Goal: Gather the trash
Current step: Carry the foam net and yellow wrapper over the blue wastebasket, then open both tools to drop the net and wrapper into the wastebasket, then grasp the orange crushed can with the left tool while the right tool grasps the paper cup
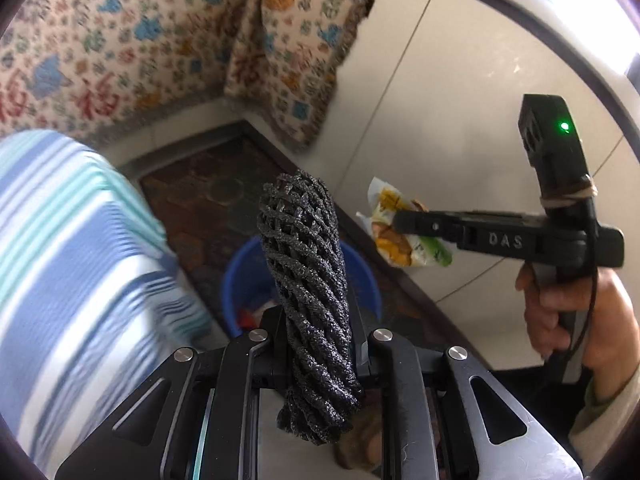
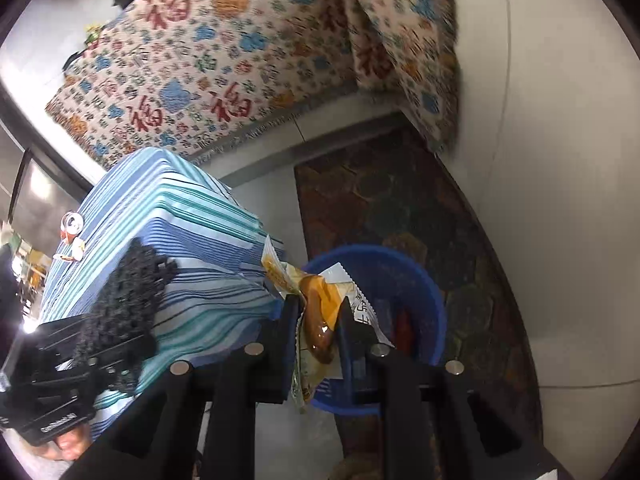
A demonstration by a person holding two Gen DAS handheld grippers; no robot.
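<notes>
We carry trash to the bin [image 2: 420, 280]: left claw [image 1: 308, 216] clamped on black mesh [image 1: 312, 300], right claw [image 2: 320, 320] clamped on a wrapper [image 2: 316, 320]. Next, we judge, centre each above the bin just ahead and below, then let go.

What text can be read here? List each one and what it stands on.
"DAS": on the side of the right hand-held gripper, left wrist view.
"福": red characters repeated across the patterned cloth.
Snack wrapper: print too blurred to read.
Left hand-held gripper: label on its body too small to read.

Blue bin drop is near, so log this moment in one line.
left gripper: holds black mesh | right gripper: holds snack wrapper | blue bin: below, holds trash
</notes>
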